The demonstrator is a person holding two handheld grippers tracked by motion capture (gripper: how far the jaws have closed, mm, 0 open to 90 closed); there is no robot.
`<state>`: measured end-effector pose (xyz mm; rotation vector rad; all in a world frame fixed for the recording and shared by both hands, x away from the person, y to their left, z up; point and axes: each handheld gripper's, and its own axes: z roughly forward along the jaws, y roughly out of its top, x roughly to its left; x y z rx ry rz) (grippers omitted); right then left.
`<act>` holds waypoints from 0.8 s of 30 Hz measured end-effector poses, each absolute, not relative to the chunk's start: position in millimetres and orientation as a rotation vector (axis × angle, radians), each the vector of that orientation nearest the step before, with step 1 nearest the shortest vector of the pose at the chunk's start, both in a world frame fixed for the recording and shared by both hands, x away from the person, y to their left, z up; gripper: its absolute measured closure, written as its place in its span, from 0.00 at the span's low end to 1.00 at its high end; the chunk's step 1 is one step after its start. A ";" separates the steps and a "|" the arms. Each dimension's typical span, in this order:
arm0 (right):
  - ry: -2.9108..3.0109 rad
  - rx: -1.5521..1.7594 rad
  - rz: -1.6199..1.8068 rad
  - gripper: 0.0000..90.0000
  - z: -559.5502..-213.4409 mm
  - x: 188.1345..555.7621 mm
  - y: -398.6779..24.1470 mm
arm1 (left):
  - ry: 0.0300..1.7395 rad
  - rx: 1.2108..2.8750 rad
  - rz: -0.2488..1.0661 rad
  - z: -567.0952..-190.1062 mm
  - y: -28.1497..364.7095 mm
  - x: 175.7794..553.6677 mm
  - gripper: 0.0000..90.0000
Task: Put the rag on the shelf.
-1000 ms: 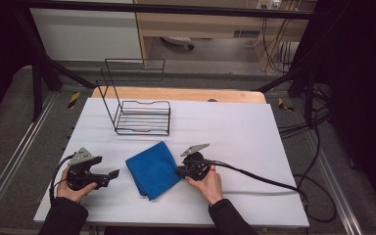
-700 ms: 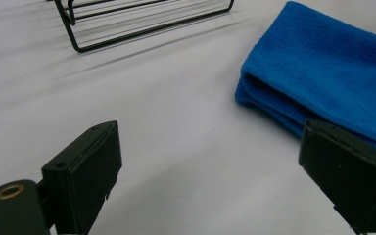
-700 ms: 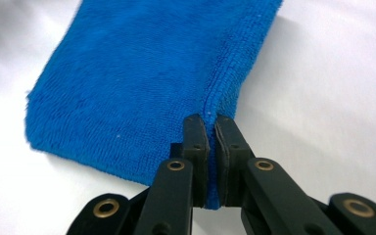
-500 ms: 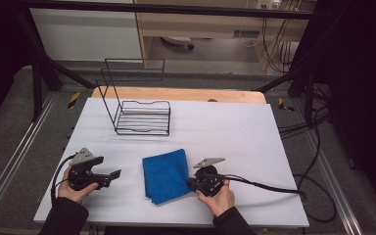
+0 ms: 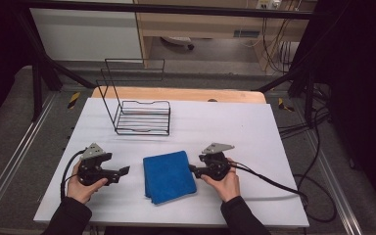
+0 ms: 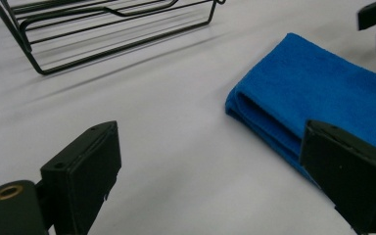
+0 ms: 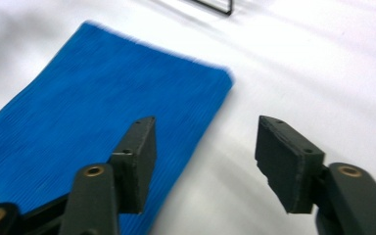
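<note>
- On the white table (image 5: 235,127), between the two hands, the blue towel (image 5: 169,176) lay folded into a thick rectangle, its folded edge toward the left gripper (image 5: 122,171) and its long side just beside the right gripper (image 5: 192,169).
- From the left gripper view, the towel (image 6: 323,93) showed stacked layers along its near edge, so the fold looked finished; the step in hand was, by my reading, the release after that fold.
- The right gripper (image 7: 203,156) had just been opening its jaws: they stood about half apart with nothing between them, one pad over the towel's (image 7: 103,112) edge and the other over bare table. That view was blurred, so whether the pad brushed the cloth I could not tell.
- The left gripper (image 6: 210,181) held its jaws wide apart and empty, hovering low over the table short of the towel.
- Farther back stood the black wire rack (image 5: 139,105), empty, well apart from the towel.
- A next move, if another fold or a carry to the rack was wanted, called for both grippers to close on the towel's edge, pinching all layers at once so the fold did not spring open.
</note>
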<state>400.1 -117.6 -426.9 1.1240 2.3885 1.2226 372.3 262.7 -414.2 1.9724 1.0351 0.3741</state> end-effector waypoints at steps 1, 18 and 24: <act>2.393 1.139 1.225 0.52 -428.7 409.2 -116.0 | 1.033 1.970 0.372 -413.6 260.7 373.9 0.10; 2.458 1.173 1.215 0.97 -445.6 450.7 -90.0 | 1.056 1.976 0.372 -410.2 247.5 386.0 0.13; 2.426 1.178 1.175 0.96 -441.4 444.0 -95.8 | 1.067 1.994 0.361 -408.0 224.4 399.4 0.19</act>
